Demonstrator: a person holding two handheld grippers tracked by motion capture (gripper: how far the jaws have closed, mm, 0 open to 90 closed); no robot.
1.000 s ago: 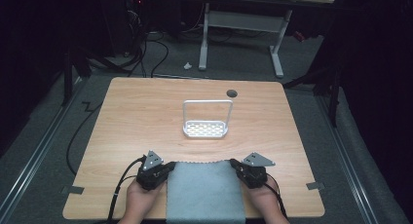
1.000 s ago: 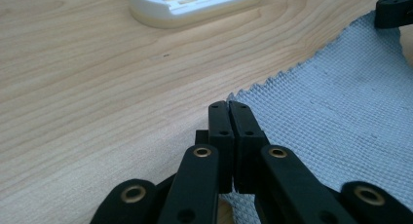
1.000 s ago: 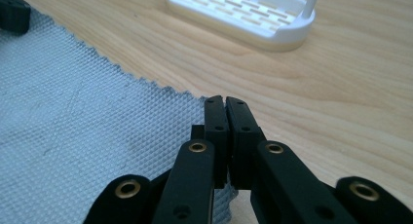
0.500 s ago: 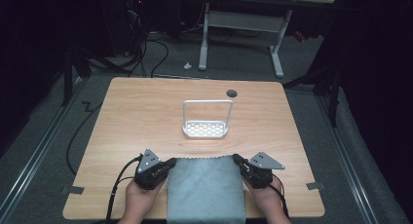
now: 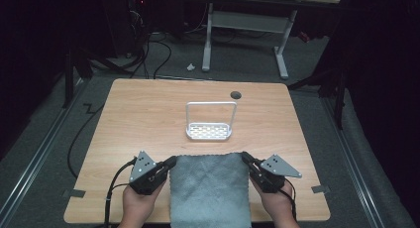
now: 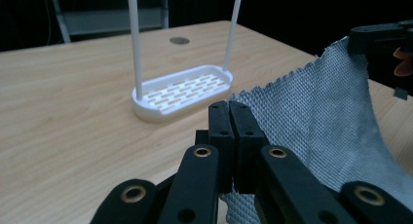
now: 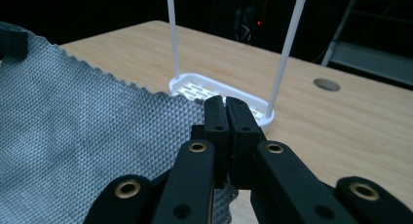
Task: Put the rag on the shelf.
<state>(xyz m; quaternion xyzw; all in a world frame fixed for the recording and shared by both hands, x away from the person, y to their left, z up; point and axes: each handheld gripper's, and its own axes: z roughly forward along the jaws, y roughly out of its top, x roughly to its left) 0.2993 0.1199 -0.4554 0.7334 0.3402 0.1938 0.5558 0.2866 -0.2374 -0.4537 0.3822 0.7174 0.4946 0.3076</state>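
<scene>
Cloth [image 5: 208, 188], grey and waffle-woven, hangs limp between your hands over the surface's [image 5: 148, 114] near edge, probably light. Your left tool [image 6: 229, 112] and right tool [image 7: 225, 107] each pinch a far corner; hold those corners so it stays spread. White rack [image 5: 209, 131] stands just beyond.

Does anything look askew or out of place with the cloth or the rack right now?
Nothing stands out. The grey cloth hangs evenly between the left gripper and the right gripper, each shut on a far corner. The white rack stands upright and apart from it on the table.
</scene>
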